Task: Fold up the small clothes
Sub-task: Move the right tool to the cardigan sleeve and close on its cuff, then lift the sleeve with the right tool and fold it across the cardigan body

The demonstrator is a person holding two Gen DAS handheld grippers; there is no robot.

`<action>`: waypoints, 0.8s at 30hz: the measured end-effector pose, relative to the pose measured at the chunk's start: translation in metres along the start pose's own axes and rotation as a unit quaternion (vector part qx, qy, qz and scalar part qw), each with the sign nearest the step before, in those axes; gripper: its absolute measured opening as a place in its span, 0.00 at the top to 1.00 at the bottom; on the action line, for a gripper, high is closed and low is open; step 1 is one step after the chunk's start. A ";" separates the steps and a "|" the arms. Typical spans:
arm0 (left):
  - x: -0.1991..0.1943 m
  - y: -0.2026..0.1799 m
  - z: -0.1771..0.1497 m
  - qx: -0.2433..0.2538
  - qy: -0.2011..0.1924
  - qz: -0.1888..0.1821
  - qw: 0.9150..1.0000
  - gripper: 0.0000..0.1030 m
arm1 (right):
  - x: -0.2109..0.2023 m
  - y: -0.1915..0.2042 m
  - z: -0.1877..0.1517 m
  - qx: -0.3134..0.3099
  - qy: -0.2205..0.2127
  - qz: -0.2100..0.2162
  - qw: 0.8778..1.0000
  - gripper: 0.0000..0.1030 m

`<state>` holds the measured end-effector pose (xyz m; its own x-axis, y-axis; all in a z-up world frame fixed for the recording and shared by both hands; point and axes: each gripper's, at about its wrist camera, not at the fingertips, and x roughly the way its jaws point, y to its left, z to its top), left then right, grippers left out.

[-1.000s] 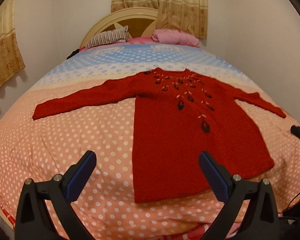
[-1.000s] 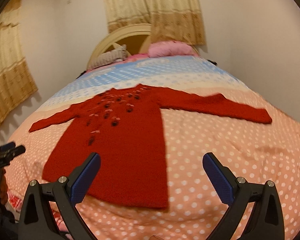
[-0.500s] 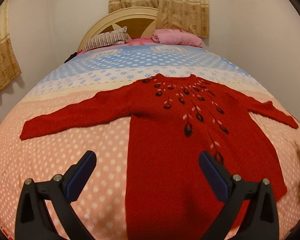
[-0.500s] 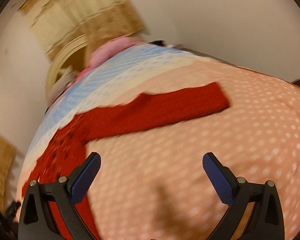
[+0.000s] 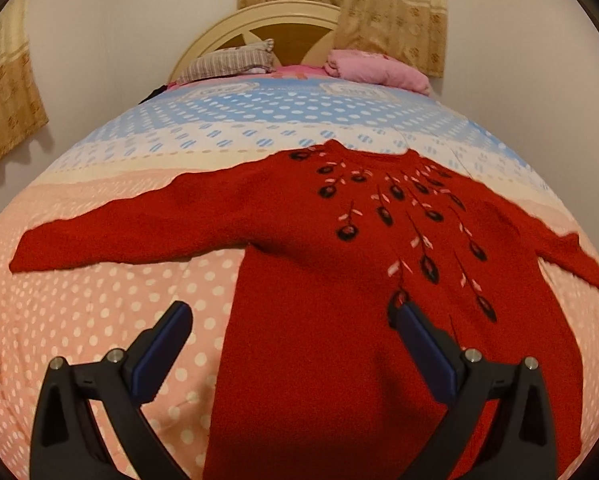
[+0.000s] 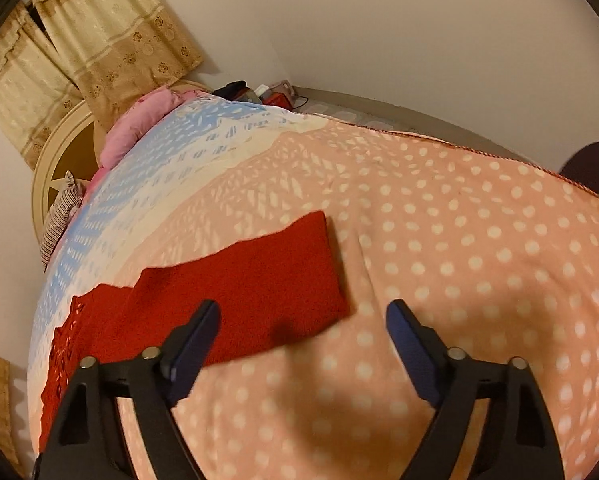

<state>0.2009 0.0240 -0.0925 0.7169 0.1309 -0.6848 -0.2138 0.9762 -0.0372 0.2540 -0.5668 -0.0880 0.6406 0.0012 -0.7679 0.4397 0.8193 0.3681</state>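
Red knit sweater lies flat, sleeves spread, on polka-dot bedspread. Left tool gapes wide w/ nothing gripped, above sweater's body. Right tool, jaws closing but empty, hangs over sleeve cuff at 12 o'clock; pink pillow by headboard

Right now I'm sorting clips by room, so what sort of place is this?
Most likely a bedroom: a bed with a rounded headboard, pillows at its head, and curtains behind. A red sweater lies spread on it.
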 end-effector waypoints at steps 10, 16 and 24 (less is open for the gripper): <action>0.014 0.016 -0.005 -0.026 0.004 0.014 1.000 0.00 | 0.042 0.009 0.019 -0.012 0.025 -0.014 1.000 0.36; 0.027 0.020 -0.012 -0.021 0.020 0.026 0.999 0.00 | 0.044 0.031 0.011 -0.070 0.021 -0.034 0.997 0.78; 0.019 0.020 -0.015 -0.021 0.016 0.012 1.000 0.00 | 0.019 0.054 0.020 -0.092 0.004 -0.013 0.996 0.89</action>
<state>0.2003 0.0434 -0.1167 0.6899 0.1473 -0.7088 -0.2580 0.9648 -0.0506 0.3019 -0.5341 -0.0726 0.6253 -0.0169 -0.7802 0.3324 0.9103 0.2468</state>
